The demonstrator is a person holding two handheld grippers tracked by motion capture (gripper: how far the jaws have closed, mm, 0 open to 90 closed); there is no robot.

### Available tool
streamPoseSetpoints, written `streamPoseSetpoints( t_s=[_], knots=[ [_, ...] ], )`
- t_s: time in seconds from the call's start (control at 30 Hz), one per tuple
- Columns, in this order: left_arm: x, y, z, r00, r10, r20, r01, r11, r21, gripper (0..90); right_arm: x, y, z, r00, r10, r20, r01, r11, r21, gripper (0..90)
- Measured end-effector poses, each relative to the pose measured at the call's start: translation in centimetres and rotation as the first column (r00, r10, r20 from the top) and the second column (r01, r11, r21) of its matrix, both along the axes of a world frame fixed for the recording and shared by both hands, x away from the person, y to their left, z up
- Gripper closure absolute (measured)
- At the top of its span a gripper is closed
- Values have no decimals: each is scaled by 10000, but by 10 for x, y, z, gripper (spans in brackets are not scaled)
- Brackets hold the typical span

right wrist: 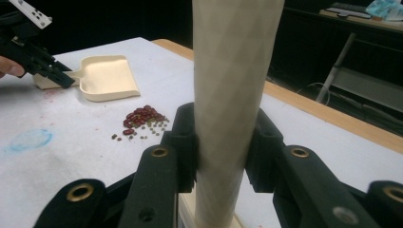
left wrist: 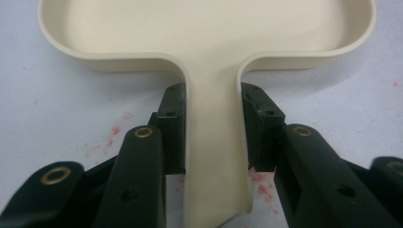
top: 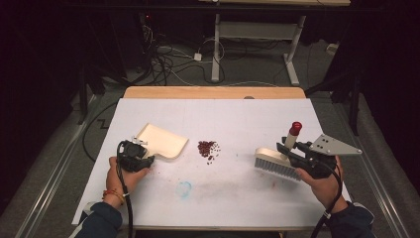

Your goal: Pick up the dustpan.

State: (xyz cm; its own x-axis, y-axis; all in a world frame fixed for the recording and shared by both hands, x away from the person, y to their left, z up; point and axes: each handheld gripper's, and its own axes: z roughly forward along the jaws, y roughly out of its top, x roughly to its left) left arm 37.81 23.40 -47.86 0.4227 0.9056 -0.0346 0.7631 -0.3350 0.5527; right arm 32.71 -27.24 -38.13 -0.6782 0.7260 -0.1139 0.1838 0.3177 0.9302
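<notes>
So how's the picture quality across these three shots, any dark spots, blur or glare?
High view: the white table is evenly lit, the floor behind it falls into near black, and the bean pile looks soft. Left gripper view: bright and flat, the dustpan sharp with no harsh glare. Right gripper view: the brush handle close to the lens is slightly blurred, the background dim.

The right gripper has its two black jaws pressed against a pale cream cylindrical handle that stands upright between them. Beyond the handle, left of it, a small heap of dark red and greenish beans lies on the white table covering. Farther from the handle than the beans sits a cream plastic dustpan (its stem clamped by the other black gripper), and a faint blue ring stain marks the covering left of the beans
</notes>
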Motion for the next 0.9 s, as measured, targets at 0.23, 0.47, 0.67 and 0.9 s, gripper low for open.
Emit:
streamPoseSetpoints(
  t_s=[0.23, 0.47, 0.67, 0.9],
  knots=[
    [-3, 2, 12, 9975, -652, 277, 639, 9969, 450, 641, 0, 1, -2, 10000, -9, -64, 9, 10000, 44, 697],
    [-9, 5, 20, 9941, -839, 690, 794, 9947, 655, 642, 0, 3, -6, 9999, -19, -171, 18, 10000, -73, 697],
    [-18, 4, 27, 9864, -980, 1317, 869, 9923, 878, 641, -2, 2, -6, 9998, -70, -163, 69, 10000, -69, 698],
    [-33, 3, 31, 9814, -1528, 1159, 1421, 9852, 953, 642, -1, 3, -6, 9999, -53, -130, 52, 10000, -71, 698]
  ],
)
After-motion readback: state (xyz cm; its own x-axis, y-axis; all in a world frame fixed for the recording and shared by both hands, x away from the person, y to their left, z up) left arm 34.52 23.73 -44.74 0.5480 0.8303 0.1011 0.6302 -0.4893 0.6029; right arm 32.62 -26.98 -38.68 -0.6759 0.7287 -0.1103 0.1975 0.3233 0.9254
